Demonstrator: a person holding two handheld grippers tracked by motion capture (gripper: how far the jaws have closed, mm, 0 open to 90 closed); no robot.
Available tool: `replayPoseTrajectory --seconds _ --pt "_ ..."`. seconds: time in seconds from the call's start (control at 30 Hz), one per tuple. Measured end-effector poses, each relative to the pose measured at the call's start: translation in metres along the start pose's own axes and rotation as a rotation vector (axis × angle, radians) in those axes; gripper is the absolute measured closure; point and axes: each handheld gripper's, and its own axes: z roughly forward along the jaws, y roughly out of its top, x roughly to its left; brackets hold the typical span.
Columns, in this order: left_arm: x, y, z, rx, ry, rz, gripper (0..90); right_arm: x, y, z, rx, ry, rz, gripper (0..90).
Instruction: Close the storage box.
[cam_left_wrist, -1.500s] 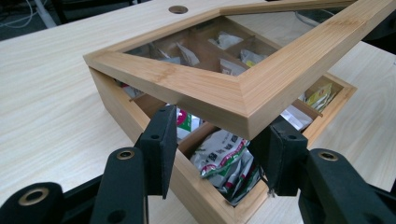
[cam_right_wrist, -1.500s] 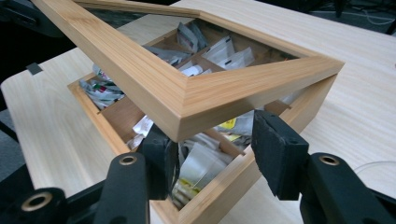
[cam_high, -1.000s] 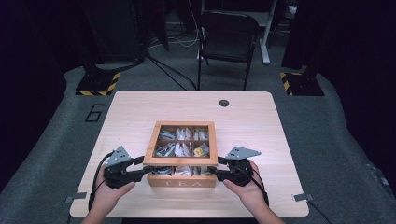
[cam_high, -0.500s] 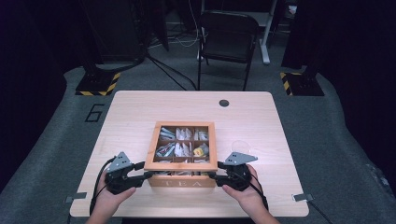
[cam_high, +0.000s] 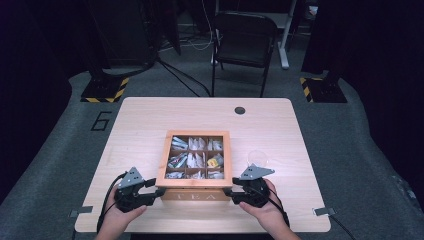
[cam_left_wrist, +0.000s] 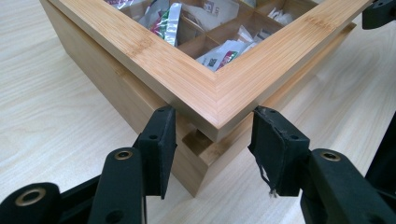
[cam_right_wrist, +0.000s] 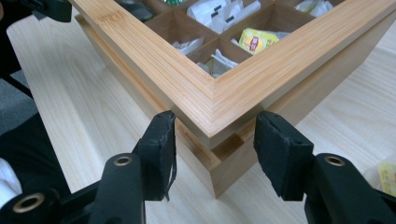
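Note:
A bamboo tea box (cam_high: 194, 196) stands near the table's front edge, with several compartments of tea bags (cam_high: 215, 162). Its window lid (cam_high: 162, 160) sits a little above the base at the front. My left gripper (cam_high: 152, 192) straddles the lid's near left corner (cam_left_wrist: 217, 107). Its pads (cam_left_wrist: 161, 140) lie against both sides of that corner, and its jaws have just been opening a little. My right gripper (cam_high: 229, 192) holds the near right corner (cam_right_wrist: 212, 112) the same way, its pads (cam_right_wrist: 275, 144) on the lid's edges.
A clear round object (cam_high: 257, 157) lies on the table (cam_high: 140, 115) right of the box. A black grommet (cam_high: 240, 110) sits near the far edge. A chair (cam_high: 245, 45) stands behind the table. A yellow packet (cam_right_wrist: 387, 170) lies by my right gripper.
The lid's front edge has sunk toward the base, and both grippers have come down and slightly nearer with it.

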Motion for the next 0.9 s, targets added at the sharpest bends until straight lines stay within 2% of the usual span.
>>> replayPoseTrajectory --seconds 0.13,0.2,0.3,0.43,0.5,0.6,0.67,0.7,0.9 --pt "0.0 0.0 -0.002 0.004 -0.008 -0.013 50.0 -0.001 -0.001 -0.002 0.003 0.014 0.013 47.7" --pt "0.001 -0.002 -0.005 -0.018 0.0 -0.017 48.8 -0.002 -0.001 -0.006 -0.014 0.016 0.026 47.2" --pt "0.003 -0.001 -0.011 -0.048 0.008 -0.031 48.8 -0.006 -0.001 -0.015 -0.047 0.0 0.05 47.3" --pt "0.01 0.001 -0.015 -0.047 0.024 -0.035 48.8 -0.013 -0.004 -0.02 -0.056 -0.016 0.072 47.3" --pt "0.013 0.001 -0.015 -0.059 0.031 -0.049 48.8 -0.014 -0.004 -0.021 -0.056 -0.019 0.081 47.3" --pt "0.017 0.003 -0.015 -0.051 0.041 -0.05 48.4 -0.016 -0.003 -0.021 -0.062 -0.023 0.08 47.2" --pt "0.02 0.004 -0.014 -0.064 0.058 -0.057 47.5 -0.017 -0.002 -0.021 -0.064 -0.028 0.081 46.5" --pt "0.022 0.005 -0.015 -0.058 0.052 -0.066 47.0 -0.017 -0.002 -0.02 -0.064 -0.032 0.082 46.1" --pt "0.038 0.005 -0.011 -0.061 0.102 -0.091 44.9 -0.019 -0.004 -0.02 -0.08 -0.043 0.062 44.8"
